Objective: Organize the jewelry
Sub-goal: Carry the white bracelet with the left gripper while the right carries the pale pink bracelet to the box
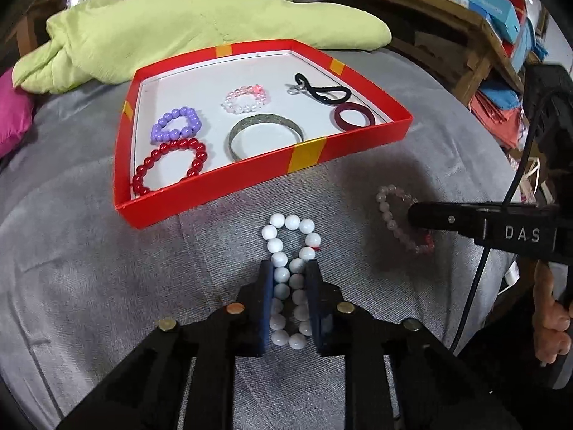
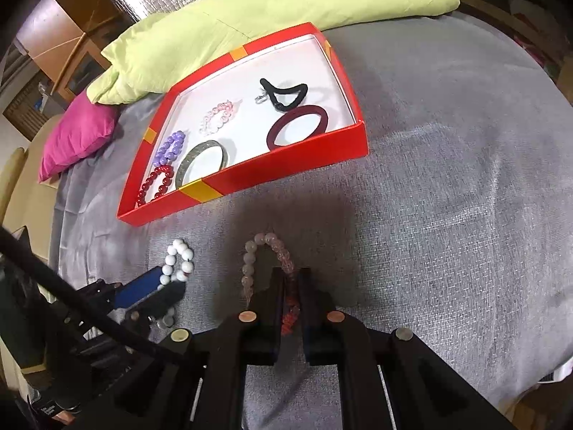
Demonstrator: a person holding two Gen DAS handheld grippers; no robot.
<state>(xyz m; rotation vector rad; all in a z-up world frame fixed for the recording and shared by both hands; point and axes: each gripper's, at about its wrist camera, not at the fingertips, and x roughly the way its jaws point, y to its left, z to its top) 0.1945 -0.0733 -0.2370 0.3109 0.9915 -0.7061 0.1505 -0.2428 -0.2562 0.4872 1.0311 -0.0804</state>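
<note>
White bracelet (image 1: 290,279) — inside left gripper (image 1: 289,268)

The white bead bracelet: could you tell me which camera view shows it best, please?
The left wrist view: the white bead bracelet lies whole and centred between the left gripper. The right wrist view shows it small, partly hidden.

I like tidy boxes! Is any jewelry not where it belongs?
Yes. Two bead bracelets lie outside the red box, on the grey cloth: a white bracelet and a pale pink bracelet. A hand-held gripper grips each.
</note>
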